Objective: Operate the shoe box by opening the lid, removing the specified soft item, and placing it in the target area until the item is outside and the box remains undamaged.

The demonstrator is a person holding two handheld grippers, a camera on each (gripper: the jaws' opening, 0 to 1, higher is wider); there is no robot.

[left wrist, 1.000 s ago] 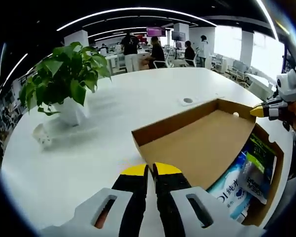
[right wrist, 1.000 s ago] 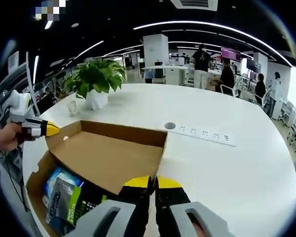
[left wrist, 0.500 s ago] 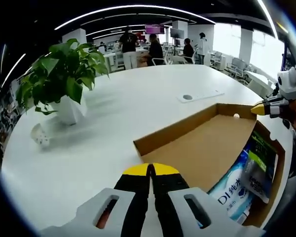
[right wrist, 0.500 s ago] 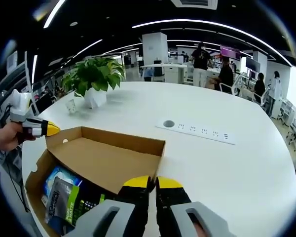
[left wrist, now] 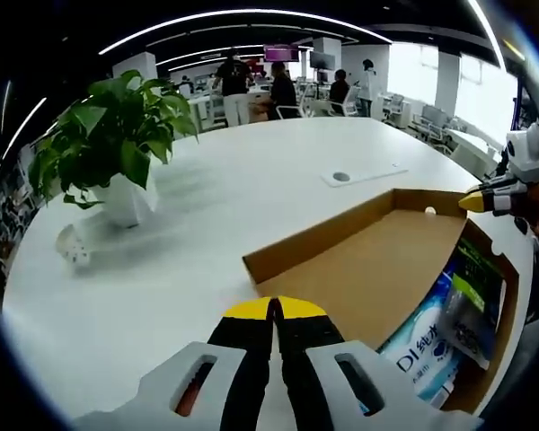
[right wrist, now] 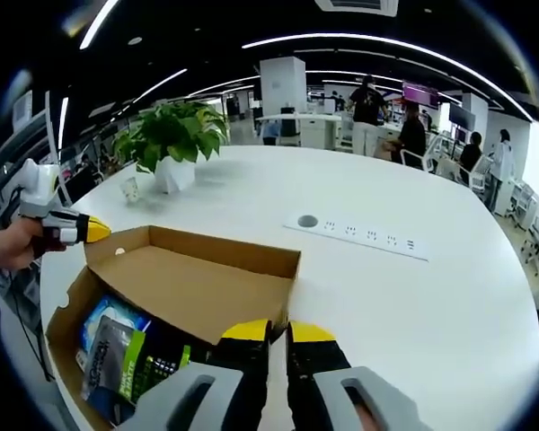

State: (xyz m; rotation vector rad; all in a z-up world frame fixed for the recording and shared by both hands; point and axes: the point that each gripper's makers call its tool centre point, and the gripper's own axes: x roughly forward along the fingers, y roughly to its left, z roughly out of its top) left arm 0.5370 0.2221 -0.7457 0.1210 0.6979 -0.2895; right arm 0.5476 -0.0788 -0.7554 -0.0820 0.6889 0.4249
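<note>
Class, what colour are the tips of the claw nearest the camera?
Yellow tips on black jaws; the right claw shows them best in the right gripper view.

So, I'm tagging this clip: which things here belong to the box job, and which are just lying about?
Belongs to the job:
- shoe box
- its lid, raised
- soft packs inside the box
- left gripper, shut on the lid's edge
- right gripper, also at the lid's edge

Just lying about:
- potted plant
- power strip
- small cup

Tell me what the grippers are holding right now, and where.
Both grippers, left and right, are shut on the shoe box lid, one at each front corner.
</note>
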